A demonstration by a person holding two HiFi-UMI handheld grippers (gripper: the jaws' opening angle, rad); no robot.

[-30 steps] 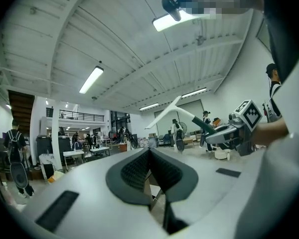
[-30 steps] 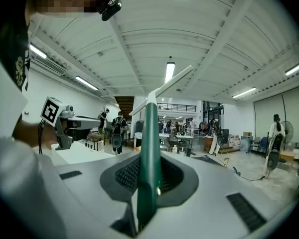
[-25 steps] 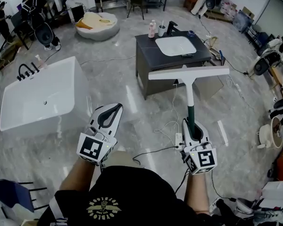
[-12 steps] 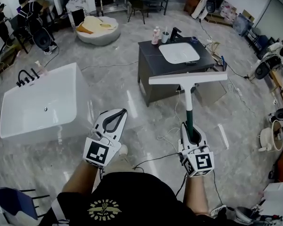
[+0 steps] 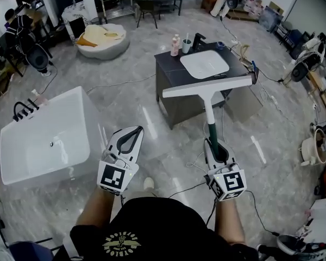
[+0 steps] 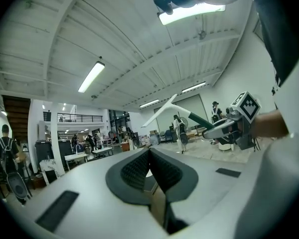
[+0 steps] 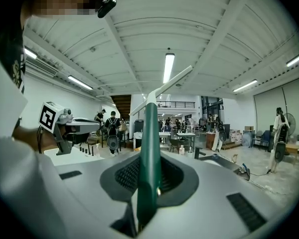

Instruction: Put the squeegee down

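The squeegee has a long white blade [image 5: 207,86] and a dark green handle [image 5: 212,135]. It stands upright above the floor, its blade level in front of the dark vanity. My right gripper [image 5: 215,145] is shut on the lower end of the handle; in the right gripper view the green handle [image 7: 149,148] runs up between the jaws to the blade [image 7: 164,86]. My left gripper [image 5: 131,136] is held level beside it, shut with nothing in it. In the left gripper view the pads [image 6: 162,171] meet at the tip, and the squeegee [image 6: 162,109] shows at the right.
A dark vanity [image 5: 171,99] with a white sink [image 5: 205,64], a tap and bottles stands ahead. A white bathtub [image 5: 49,140] is at the left and a round tub [image 5: 102,39] farther back. Cables [image 5: 193,159] lie on the marble floor. People stand at the far left [image 5: 22,31].
Both grippers and the squeegee have moved forward toward the vanity; the blade now overlaps its front. The bathtub has slid nearer at the left. Neither grip has changed.
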